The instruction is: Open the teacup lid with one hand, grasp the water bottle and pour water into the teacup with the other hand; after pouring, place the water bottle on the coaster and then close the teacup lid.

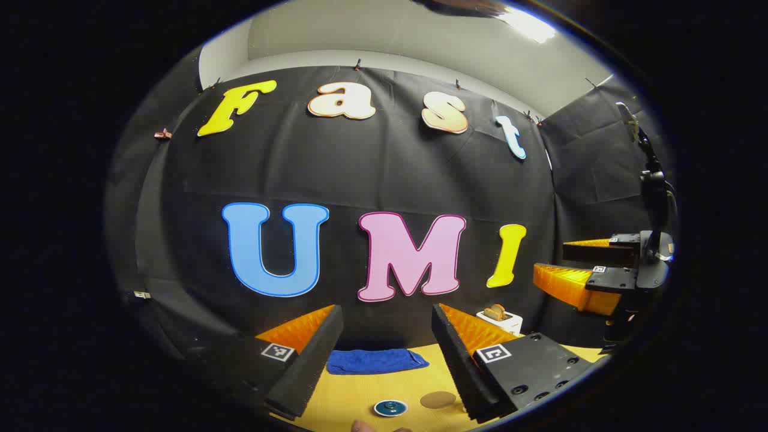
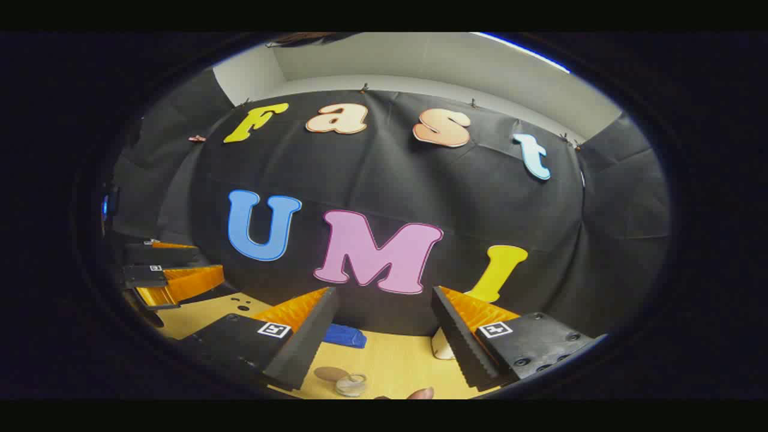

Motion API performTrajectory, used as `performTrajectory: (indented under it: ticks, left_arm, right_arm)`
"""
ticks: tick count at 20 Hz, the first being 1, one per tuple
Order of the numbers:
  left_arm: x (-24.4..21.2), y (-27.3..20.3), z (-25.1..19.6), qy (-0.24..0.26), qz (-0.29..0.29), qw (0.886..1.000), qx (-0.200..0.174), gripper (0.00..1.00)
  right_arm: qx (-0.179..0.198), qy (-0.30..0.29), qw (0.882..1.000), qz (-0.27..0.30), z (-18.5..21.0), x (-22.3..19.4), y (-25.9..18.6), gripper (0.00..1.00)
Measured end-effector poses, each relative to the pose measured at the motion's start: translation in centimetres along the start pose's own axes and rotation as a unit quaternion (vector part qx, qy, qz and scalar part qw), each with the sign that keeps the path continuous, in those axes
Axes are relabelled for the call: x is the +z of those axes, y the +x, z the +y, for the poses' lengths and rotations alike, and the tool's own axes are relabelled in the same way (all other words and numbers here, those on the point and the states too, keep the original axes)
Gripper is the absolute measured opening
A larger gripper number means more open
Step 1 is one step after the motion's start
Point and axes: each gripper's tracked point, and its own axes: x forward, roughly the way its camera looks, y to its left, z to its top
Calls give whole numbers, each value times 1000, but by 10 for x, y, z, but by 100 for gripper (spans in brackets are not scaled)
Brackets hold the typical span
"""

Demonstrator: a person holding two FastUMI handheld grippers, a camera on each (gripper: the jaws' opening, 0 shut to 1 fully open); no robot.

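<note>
While both stand raised and spread, empty: left hand-held gripper (image 1: 387, 342), right hand-held gripper (image 2: 384, 333). Round blue-lidded teacup (image 1: 390, 408) low ahead on yellow worktop (image 1: 372, 390), beside brown round coaster (image 1: 437, 399). Advice: descend onto lid knob squarely.

teacup (image 2: 351, 384) cut off, toaster (image 1: 501, 319) partly hidden

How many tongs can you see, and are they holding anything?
2. The left tongs hang open above the table's near side, holding nothing. The right tongs are open and empty too, off to the left tongs' right.
</note>
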Motion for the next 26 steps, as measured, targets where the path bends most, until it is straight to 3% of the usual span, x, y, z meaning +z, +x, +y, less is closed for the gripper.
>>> performTrajectory:
  ticks: [6, 18, 26]
  left_arm:
    - [6, 4, -11, 4, -10, 1000, -24, 94]
    - [6, 6, -12, 8, -5, 1000, -25, 94]
    - [-10, 16, -23, 9, 23, 999, -33, 94]
  right_arm:
    - [0, -1, 1000, -3, -2, 1, 2, 97]
    - [-4, -1, 1000, 0, -7, -4, 2, 96]
    - [2, 16, 1000, 23, 3, -38, -4, 96]
